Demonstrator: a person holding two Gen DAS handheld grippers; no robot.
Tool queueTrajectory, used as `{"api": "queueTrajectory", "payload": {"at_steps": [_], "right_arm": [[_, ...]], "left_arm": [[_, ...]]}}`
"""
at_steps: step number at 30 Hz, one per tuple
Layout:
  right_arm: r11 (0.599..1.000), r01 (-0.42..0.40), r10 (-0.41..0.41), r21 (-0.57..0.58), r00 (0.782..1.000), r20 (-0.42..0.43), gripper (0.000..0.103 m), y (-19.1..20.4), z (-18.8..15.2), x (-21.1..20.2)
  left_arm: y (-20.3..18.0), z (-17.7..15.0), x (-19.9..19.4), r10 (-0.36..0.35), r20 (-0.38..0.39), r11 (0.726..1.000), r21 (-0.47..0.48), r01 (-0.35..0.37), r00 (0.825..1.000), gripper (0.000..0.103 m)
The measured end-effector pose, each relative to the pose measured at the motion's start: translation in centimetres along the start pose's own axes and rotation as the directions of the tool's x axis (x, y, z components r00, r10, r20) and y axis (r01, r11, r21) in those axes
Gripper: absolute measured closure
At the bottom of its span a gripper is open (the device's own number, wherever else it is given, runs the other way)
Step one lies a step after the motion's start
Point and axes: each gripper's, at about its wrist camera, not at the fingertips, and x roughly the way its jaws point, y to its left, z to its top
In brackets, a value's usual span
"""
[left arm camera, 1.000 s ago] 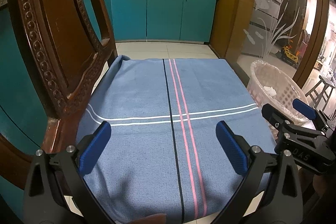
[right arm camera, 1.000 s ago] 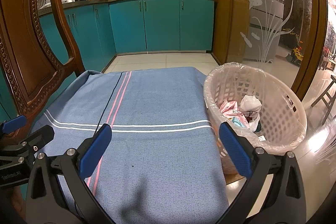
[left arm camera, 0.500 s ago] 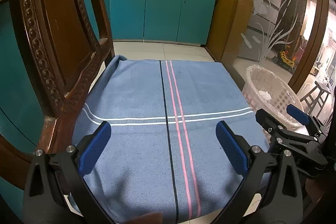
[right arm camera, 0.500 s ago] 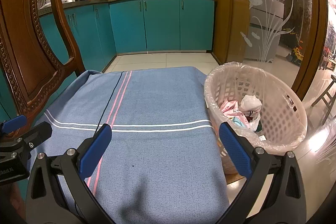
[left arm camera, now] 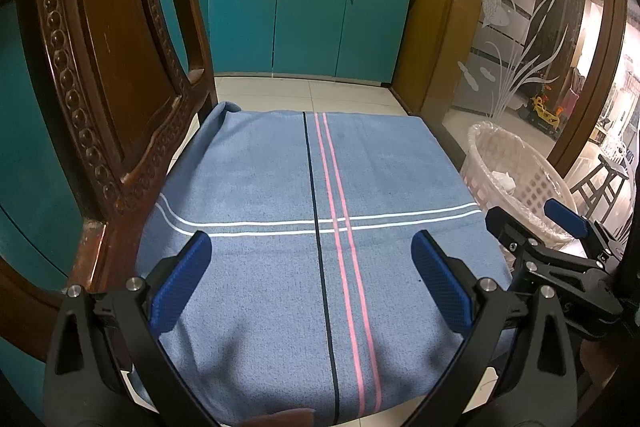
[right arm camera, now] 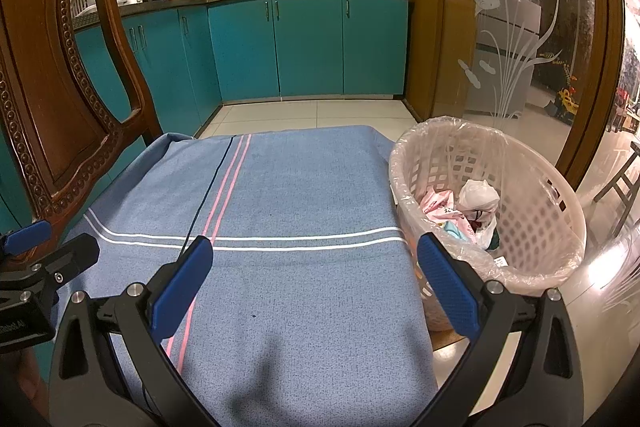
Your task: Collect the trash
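Note:
A white plastic basket [right arm camera: 532, 227] lined with a clear bag stands on the floor right of the chair seat; it holds crumpled white and pink trash [right arm camera: 472, 203]. It also shows in the left wrist view [left arm camera: 516, 171]. A blue striped cloth [left arm camera: 320, 227] covers the chair seat, and no trash lies on it. My left gripper [left arm camera: 310, 283] is open and empty above the cloth's near half. My right gripper [right arm camera: 314, 285] is open and empty above the cloth's right edge, beside the basket. Each gripper shows in the other's view: the right gripper [left arm camera: 560, 259] and the left gripper [right arm camera: 36, 267].
The carved wooden chair back [left arm camera: 112, 75] rises at the left, close to my left gripper. Teal kitchen cabinets [right arm camera: 308, 43] stand behind across a tiled floor [right arm camera: 312, 111]. A glass partition with a wooden frame [right arm camera: 500, 27] stands at the right, behind the basket.
The left gripper has pulled back and risen a little, so more of the cloth and floor shows. The right gripper has barely moved. Both have stayed open.

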Motion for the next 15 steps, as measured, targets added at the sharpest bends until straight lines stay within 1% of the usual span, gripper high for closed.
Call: {"api": "queueTrajectory", "payload": {"at_steps": [6,12,15], "right_arm": [[1.000,0.000,0.000,0.000,1.000,0.000,0.003,0.01,0.01,0.01],[1.000,0.000,0.000,-0.001,1.000,-0.001,0.003,0.02,0.03,0.01],[1.000,0.004,-0.004,-0.002,1.000,-0.002,0.003,-0.01,-0.14,0.02]], "left_arm": [[-0.12,-0.11,-0.17,-0.010,-0.002,1.000,-0.001,0.010,1.000,0.003],[-0.07,-0.21,-0.25,-0.005,-0.004,1.000,-0.013,0.005,1.000,0.003],[-0.21,-0.25,-0.05,0.010,-0.012,1.000,-0.001,-0.010,1.000,0.003]]}}
